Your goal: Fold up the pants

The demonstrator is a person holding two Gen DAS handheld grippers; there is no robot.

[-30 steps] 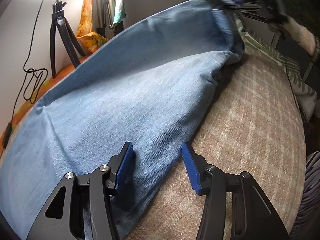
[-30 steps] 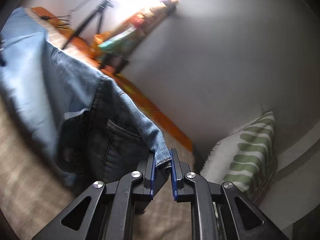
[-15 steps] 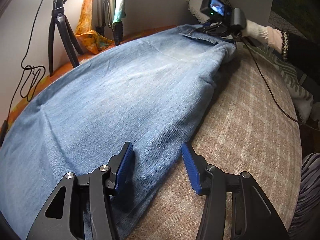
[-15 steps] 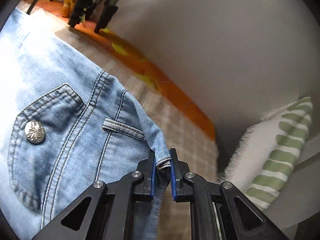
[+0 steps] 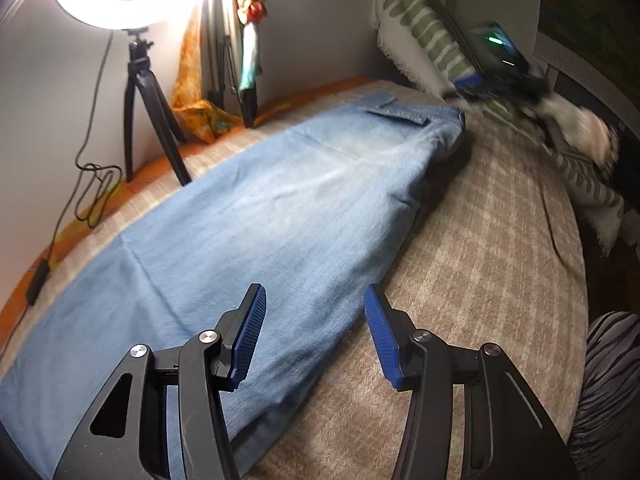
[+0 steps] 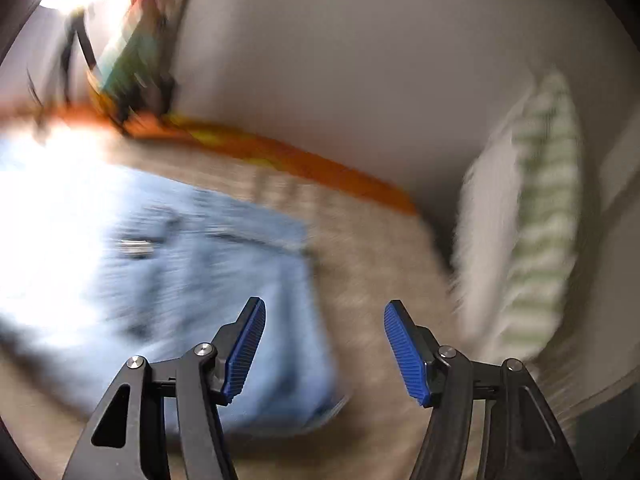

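Light blue jeans (image 5: 256, 216) lie flat lengthwise on the beige plaid bed (image 5: 480, 264), folded leg over leg, waistband at the far end. My left gripper (image 5: 312, 332) is open and empty, just above the near edge of the jeans. My right gripper (image 6: 324, 348) is open and empty, above the waistband corner of the jeans (image 6: 208, 280); that view is blurred by motion. The right gripper also shows in the left wrist view (image 5: 472, 82), lifted off past the waistband.
A ring light on a black tripod (image 5: 148, 112) stands at the bed's far left edge with a dangling cable (image 5: 92, 192). Green striped pillows (image 5: 424, 36) lean at the head of the bed. Orange cloth (image 5: 200, 112) lies by the wall.
My right gripper has opened, let go of the waistband and pulled away. The jeans' waist now lies flat on the bed. My left gripper stays open and has lifted slightly.
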